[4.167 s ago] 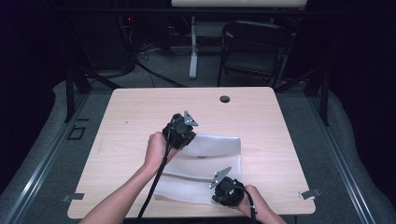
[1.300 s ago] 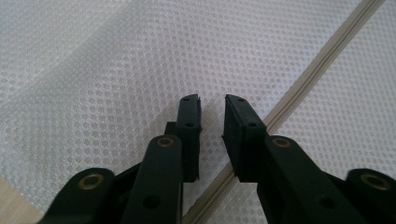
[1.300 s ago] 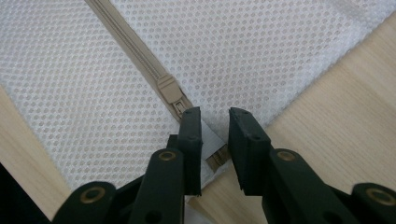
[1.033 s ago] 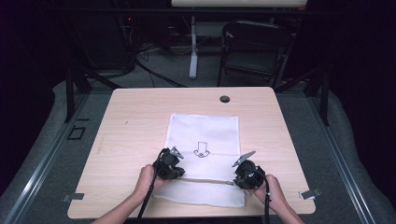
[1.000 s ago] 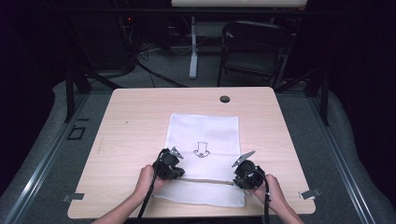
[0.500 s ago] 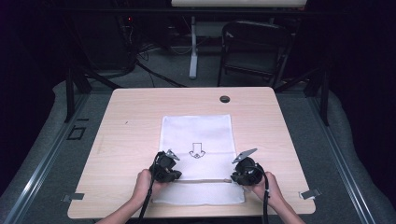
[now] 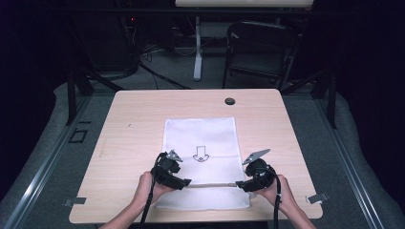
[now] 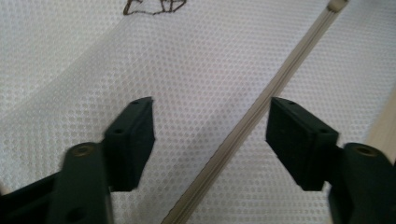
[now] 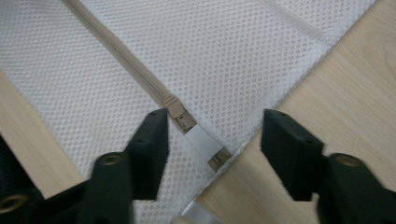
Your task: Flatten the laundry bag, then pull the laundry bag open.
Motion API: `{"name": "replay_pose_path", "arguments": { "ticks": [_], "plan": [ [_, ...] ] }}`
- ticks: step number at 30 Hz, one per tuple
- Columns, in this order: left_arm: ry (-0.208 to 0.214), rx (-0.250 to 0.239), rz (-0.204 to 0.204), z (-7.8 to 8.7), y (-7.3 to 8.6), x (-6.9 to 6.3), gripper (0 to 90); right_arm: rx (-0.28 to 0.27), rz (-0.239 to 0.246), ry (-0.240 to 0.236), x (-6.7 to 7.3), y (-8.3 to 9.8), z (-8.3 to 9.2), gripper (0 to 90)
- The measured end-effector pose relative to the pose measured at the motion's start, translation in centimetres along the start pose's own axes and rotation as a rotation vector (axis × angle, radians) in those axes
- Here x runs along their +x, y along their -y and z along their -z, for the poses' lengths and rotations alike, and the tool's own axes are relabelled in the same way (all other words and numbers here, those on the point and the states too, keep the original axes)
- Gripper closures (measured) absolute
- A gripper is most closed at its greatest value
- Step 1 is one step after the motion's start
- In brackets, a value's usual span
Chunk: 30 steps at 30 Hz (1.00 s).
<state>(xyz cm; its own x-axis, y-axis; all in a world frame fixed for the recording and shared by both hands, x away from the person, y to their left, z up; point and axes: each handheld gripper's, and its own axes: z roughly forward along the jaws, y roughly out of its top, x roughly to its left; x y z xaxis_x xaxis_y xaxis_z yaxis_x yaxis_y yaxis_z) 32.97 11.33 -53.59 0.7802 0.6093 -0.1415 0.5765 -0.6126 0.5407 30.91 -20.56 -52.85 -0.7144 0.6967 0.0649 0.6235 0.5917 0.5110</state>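
White mesh bag [image 7: 200, 143] lies flat on the table [image 7: 129, 129], its beige zipper [image 7: 212, 185] running between the two grippers. Left gripper [image 7: 185, 182]: jaws just opened, wide apart, zipper line passing between them, pads not pressing. Right gripper [image 7: 240, 183]: jaws just opened, wide, the zipper end [image 9: 194, 135] between them, untouched.
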Motion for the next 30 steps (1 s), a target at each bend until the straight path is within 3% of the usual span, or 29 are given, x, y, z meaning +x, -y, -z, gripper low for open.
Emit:
{"name": "replay_pose_path", "arguments": {
  "ticks": [2,3,10,16,23,30],
  "plan": [
    [0.006,-0.008,-0.005,0.1,-0.1,-0.1,17.9,0.002,-0.012,-0.001,0.0,0.1,0.3,27.7],
    [0.000,-0.015,-0.008,0.2,-0.2,-0.1,17.5,0.005,-0.015,0.003,-0.1,0.2,0.5,23.8],
    [-0.010,-0.031,-0.039,0.1,-0.5,-0.8,15.1,0.003,-0.011,0.000,0.0,0.3,0.8,20.6],
    [-0.018,-0.044,-0.060,-0.2,-1.1,-1.3,14.8,-0.005,-0.019,0.000,-0.1,0.4,0.7,28.3],
    [0.025,-0.066,-0.107,-0.9,-2.4,-2.3,15.6,0.004,-0.018,0.003,0.0,0.4,0.7,35.8],
    [0.043,-0.068,-0.155,-2.0,-3.7,-3.7,16.3,0.000,-0.012,0.002,0.0,0.6,0.6,55.1]
  ]
}}
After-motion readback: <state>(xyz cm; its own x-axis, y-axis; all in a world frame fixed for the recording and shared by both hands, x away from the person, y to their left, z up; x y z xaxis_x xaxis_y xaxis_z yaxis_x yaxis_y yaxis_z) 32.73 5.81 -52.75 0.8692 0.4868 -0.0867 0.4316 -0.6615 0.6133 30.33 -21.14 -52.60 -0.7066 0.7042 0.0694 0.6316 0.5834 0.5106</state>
